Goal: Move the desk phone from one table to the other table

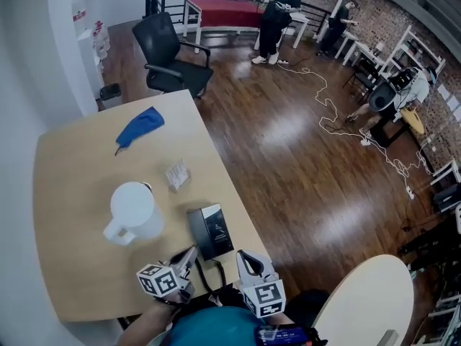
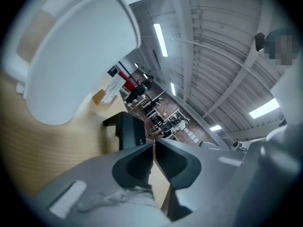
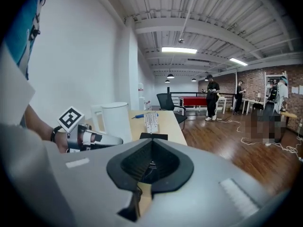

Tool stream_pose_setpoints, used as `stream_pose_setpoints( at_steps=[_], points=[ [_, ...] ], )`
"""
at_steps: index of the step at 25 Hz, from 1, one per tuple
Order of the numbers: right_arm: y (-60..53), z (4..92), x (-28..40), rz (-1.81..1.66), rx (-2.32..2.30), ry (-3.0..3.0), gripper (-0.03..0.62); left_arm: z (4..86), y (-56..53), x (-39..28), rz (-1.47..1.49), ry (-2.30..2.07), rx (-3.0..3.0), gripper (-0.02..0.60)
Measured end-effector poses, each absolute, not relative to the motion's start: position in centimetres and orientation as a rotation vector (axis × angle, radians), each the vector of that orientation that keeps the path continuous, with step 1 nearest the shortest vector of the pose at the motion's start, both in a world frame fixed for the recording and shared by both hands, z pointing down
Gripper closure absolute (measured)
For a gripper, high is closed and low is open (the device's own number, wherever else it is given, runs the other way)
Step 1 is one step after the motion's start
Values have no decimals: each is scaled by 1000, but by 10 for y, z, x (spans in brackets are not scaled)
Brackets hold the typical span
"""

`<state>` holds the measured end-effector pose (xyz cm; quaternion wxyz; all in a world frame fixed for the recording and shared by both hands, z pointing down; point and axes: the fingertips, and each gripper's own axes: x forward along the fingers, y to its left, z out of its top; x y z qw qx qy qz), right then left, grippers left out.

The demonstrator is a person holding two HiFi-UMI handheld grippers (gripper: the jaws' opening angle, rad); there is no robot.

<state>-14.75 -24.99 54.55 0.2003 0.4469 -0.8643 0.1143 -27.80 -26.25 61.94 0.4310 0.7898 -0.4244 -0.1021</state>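
The left hand-held gripper (image 2: pixel 153 148) and the right hand-held gripper (image 3: pixel 151 143) both have their jaws narrow, pinched on nothing, and the black desk phone (image 1: pixel 210 231) lies on the table (image 1: pixel 79 193) just ahead of their tips. Unless they widen first, they would likely shove it or bump the white jug (image 1: pixel 133 209) ahead-left of the left one. Its cord (image 1: pixel 204 272) could snag on the way to the round table (image 1: pixel 367 301), off to the right one's right.

Black desk phone (image 1: pixel 210 231) at near right edge of wooden worktop (image 1: pixel 72 193), white jug (image 1: pixel 133 211) beside, blue cloth (image 1: pixel 141 127) farther back; left hand-held gripper (image 1: pixel 189 254), right hand-held gripper (image 1: pixel 249 256) close below.
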Motion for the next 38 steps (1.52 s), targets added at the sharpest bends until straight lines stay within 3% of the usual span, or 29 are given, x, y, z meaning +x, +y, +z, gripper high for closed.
stream_pose_setpoints(
  at_steps=[11, 22, 38],
  points=[
    [-239, 522, -131, 304, 1373, -2428, 602, 522, -256, -218, -73, -1187, 2373, 568],
    [-208, 465, -56, 226, 1602, -2465, 602, 466, -211, -158, -11, -1344, 2476, 568],
    [-92, 493, -94, 307, 1403, -2602, 602, 489, -70, -199, 152, -1727, 2253, 568]
  ],
)
